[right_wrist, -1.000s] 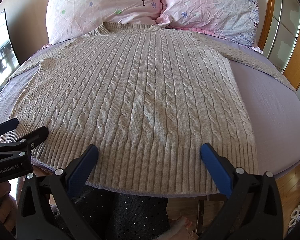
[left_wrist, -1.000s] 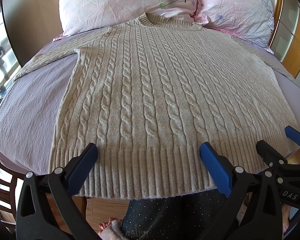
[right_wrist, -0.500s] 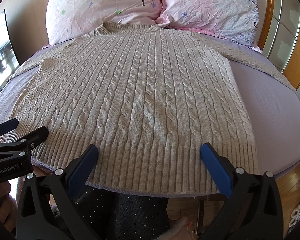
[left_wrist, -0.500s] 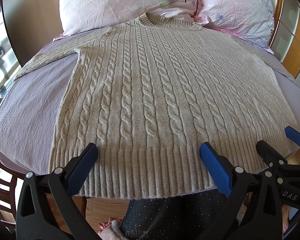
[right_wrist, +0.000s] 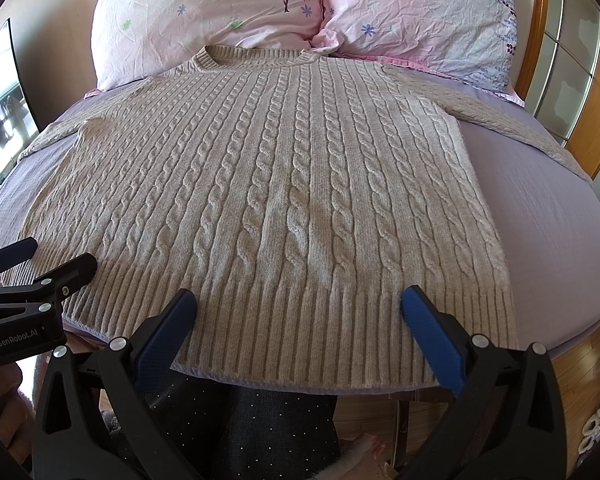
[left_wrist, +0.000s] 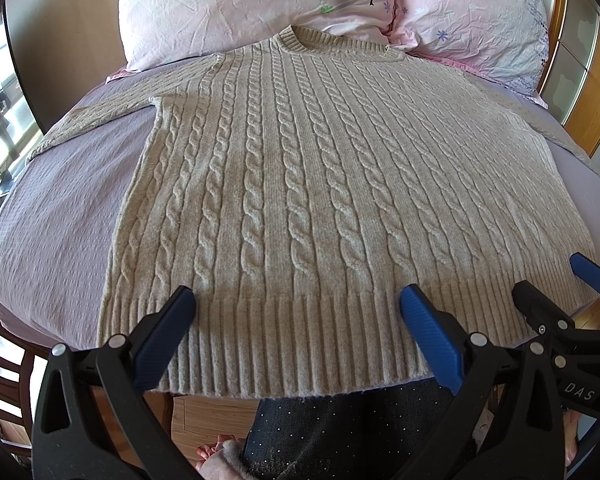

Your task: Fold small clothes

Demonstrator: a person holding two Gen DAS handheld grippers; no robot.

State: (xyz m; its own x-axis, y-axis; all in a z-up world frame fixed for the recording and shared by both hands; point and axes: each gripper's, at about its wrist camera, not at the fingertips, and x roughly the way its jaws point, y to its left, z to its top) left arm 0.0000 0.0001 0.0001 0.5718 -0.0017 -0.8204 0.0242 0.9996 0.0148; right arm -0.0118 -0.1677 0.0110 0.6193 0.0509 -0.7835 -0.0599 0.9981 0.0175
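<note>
And here's the sweater (left_wrist: 320,200), a beige cable-knit, lying flat and face up on the bed (left_wrist: 60,216), spread across the lavender sheet. Its long axis runs straight away from the grippers: ribbed hem at the near edge of the bed, round neck pointing to the far end, where it just reaches the two pink pillows (left_wrist: 256,4). The cable ribs run lengthwise from hem to collar. Both sleeves are thrown out sideways; one slants out over the sheet on the left, the other on the right (right_wrist: 512,124), trailing toward the bed's wooden frame.

Left gripper (left_wrist: 296,312) sits low at the hem, over its left half, fingers spread wide with nothing between them, blue pads (left_wrist: 168,332) hovering just at the ribbed band. Whether the pads actually touch the knit, hard to call from here.

Right gripper (right_wrist: 298,312) mirrors it over the hem's right half, jaws likewise wide apart and holding nothing. The right wrist view catches the left gripper's tips poking in at the left edge, near the hem's left corner.

Below the bed's edge, dark speckled trousers (right_wrist: 268,432) and wooden floor (left_wrist: 212,416).
</note>
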